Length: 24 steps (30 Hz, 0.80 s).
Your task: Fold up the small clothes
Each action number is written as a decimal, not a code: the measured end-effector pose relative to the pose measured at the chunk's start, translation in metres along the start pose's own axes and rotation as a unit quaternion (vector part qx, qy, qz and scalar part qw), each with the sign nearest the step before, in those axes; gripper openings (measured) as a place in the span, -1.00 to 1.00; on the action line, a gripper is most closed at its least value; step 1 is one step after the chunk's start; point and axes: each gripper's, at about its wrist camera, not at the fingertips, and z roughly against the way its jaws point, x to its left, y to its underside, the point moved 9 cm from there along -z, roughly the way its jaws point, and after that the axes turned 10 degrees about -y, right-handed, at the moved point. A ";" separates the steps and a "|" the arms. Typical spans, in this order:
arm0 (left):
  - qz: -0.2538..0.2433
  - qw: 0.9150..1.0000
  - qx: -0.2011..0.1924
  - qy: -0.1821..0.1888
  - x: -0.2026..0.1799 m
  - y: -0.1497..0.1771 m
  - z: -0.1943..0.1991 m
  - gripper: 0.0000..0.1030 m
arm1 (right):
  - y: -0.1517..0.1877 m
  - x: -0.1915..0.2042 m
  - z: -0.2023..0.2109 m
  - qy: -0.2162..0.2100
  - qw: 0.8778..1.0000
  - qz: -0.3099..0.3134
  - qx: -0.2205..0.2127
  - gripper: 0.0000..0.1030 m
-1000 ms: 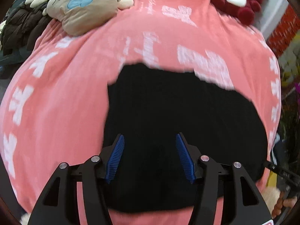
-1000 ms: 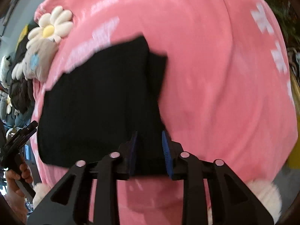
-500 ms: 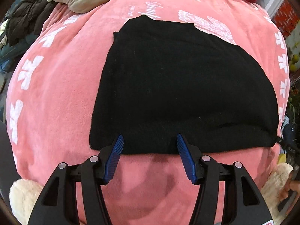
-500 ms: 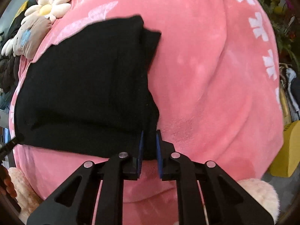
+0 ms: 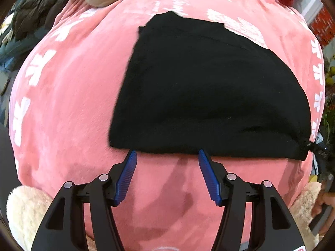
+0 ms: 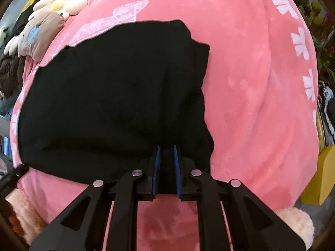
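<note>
The black cloth (image 5: 209,87) lies flat on the pink blanket (image 5: 67,108). The right gripper (image 6: 166,156) pinches its near edge tight, and the left gripper (image 5: 167,156) waits wide apart, holding nothing, just beside that edge. I think a fold is starting, so the left one must grab the edge too.

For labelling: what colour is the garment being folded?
Plain black garment, clearest in the left wrist view.

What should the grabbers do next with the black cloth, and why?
Probably open the right gripper and let go. It pinches the near edge of the black garment, which already lies folded flat on the pink blanket, and the left gripper is open, holding nothing.
</note>
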 end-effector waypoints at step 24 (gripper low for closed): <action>0.293 0.927 0.040 0.231 0.048 -0.028 -0.026 -0.70 | 0.028 -0.031 -0.015 -0.068 0.990 -0.127 -0.002 0.17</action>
